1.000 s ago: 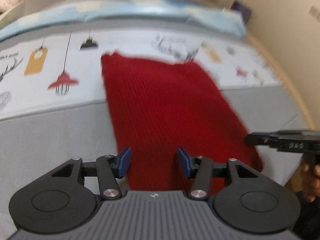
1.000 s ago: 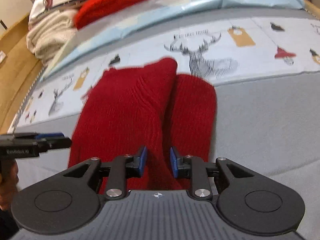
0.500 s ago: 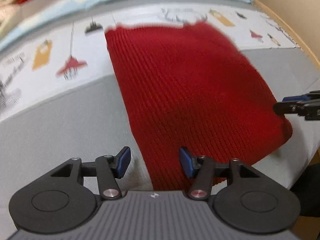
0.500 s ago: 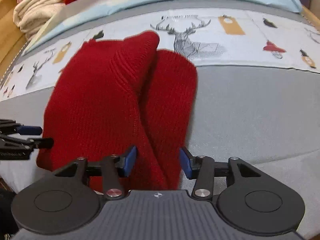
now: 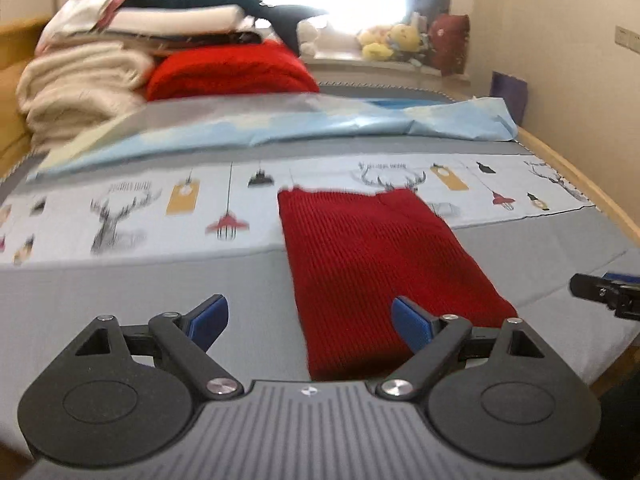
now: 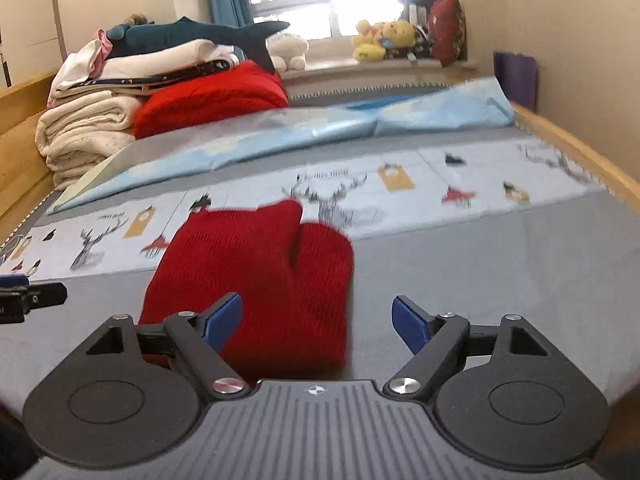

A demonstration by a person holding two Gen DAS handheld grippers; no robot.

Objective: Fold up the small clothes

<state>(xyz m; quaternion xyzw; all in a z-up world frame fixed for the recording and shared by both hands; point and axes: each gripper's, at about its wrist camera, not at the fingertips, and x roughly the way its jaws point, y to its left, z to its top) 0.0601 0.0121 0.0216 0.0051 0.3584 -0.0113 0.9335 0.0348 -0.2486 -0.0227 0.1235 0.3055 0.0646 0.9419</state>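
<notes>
A home bedroom: bed (image 6: pixel 480 248), folded blankets (image 6: pixel 84 128), plush toys (image 6: pixel 384 40) on the windowsill.

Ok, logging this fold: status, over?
Left gripper and right gripper open, jaws just widened, empty. Folded red knitted garment flat on grey bedspread. Nothing obstructing.

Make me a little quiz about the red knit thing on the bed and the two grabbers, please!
1. True or false: the left gripper is pinching the red knit.
2. What does the knit lie on: A) the bed, B) the window sill, C) the towel pile?
3. Fill in: the right gripper has its jaws ____.

Key
1. False. Its jaws have just been opening and stand wide; the pads press on nothing, and the knit lies flat beyond them.
2. A. It rests on the grey cover, with its far edge on the printed strip.
3. Open. They too have just been opening, with nothing gripped.
</notes>
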